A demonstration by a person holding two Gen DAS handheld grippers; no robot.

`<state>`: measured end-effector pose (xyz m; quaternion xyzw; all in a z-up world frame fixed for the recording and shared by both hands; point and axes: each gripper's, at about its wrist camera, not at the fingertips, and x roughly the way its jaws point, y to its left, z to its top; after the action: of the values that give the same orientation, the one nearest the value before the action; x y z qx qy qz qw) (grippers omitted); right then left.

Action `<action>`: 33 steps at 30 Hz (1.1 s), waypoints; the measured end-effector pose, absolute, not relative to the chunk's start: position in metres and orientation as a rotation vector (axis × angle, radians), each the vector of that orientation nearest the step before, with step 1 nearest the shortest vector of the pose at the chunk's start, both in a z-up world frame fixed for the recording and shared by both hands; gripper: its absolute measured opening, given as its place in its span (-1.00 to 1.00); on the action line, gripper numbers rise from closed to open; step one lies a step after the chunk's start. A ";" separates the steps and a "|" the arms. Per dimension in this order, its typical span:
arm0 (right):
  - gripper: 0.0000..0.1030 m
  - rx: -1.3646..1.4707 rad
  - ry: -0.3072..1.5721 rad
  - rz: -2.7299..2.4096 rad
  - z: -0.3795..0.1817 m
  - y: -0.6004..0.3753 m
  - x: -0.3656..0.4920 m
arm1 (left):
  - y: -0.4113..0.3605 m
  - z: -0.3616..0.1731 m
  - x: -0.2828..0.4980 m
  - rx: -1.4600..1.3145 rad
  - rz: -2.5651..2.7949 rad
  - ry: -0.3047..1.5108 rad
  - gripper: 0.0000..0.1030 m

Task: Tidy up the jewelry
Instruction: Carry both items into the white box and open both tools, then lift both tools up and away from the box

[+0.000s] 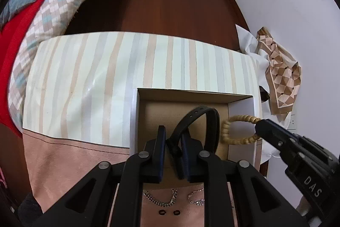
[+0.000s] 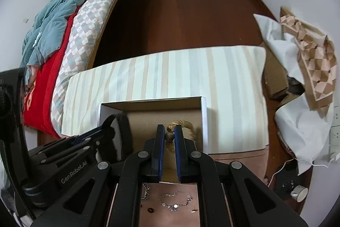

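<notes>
An open cardboard box (image 1: 140,120) (image 2: 204,116) stands on the striped cloth. My left gripper (image 1: 173,137) is shut on a black strap band (image 1: 204,120) and holds it over the box. My right gripper (image 2: 169,135) is shut on a tan beaded bracelet (image 2: 182,123), also over the box; the bracelet also shows in the left wrist view (image 1: 240,119). On the pink mat near me lie a silver chain (image 1: 159,201), a thin silver bracelet (image 1: 196,198) (image 2: 176,202) and two small dark rings (image 1: 169,212).
The table is covered with a striped cloth (image 1: 106,78) and a pink mat (image 1: 74,159). A bed with checked and red bedding (image 2: 85,20) is at the left. Crumpled paper and patterned cloth (image 2: 308,65) lie at the right. Dark wood floor lies beyond.
</notes>
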<state>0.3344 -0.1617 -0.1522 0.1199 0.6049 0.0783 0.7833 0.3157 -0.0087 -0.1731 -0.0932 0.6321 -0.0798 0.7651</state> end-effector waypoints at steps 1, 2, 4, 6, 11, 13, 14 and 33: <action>-0.81 0.275 1.315 0.183 -0.155 -0.163 0.336 | -0.009 -0.174 0.317 -0.215 -0.179 1.379 -0.73; -0.81 0.281 1.322 0.191 -0.156 -0.162 0.336 | -0.008 -0.174 0.318 -0.221 -0.181 1.379 -0.73; -0.80 0.299 1.344 0.208 -0.160 -0.163 0.338 | -0.006 -0.170 0.319 -0.234 -0.177 1.364 -0.68; -0.79 0.305 1.359 0.206 -0.162 -0.163 0.337 | -0.004 -0.166 0.321 -0.220 -0.170 1.353 -0.20; -0.30 0.290 1.352 0.183 -0.156 -0.167 0.331 | 0.006 -0.150 0.317 -0.198 -0.142 1.304 0.32; -0.04 0.267 1.341 0.163 -0.151 -0.168 0.326 | 0.011 -0.144 0.315 -0.177 -0.118 1.287 0.52; 0.03 0.256 1.337 0.156 -0.149 -0.168 0.325 | 0.013 -0.142 0.314 -0.165 -0.107 1.278 0.70; 0.96 0.004 1.231 -0.038 -0.136 -0.146 0.267 | 0.039 -0.125 0.246 0.012 0.083 1.124 0.97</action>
<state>0.2668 -0.1464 -0.1356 0.0017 0.5773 -0.0179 0.8164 0.2461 0.0393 -0.1249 0.0058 0.5328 0.0395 0.8453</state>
